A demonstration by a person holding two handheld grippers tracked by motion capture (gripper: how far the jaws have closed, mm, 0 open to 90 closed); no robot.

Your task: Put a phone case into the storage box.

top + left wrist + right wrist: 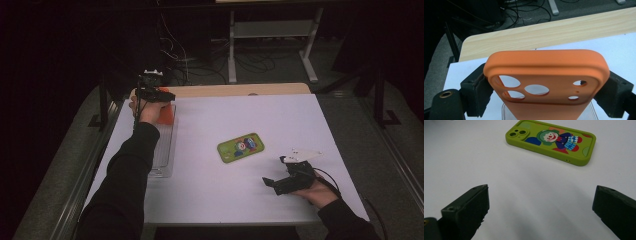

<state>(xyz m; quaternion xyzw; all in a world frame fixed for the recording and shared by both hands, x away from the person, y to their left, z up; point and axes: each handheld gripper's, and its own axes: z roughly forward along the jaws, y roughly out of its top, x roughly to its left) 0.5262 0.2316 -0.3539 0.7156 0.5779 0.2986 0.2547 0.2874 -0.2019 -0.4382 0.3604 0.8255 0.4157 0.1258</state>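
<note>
Left gripper (546, 92) clamped on smooth orange phone case (546, 72), rounded corners, lower frame; right gripper (540, 212) jaws apart, glossy green case (551, 141) upper frame.

Bright tabletop, dark surround, soft focus

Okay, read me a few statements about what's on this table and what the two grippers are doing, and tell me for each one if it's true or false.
1. The left gripper clamps an orange phone case. True.
2. The green phone case lies in the clear tray. False: it lies on the white table.
3. The right gripper holds the green case. False: its jaws stand open and empty.
4. The orange case is above the tray. True.
</note>
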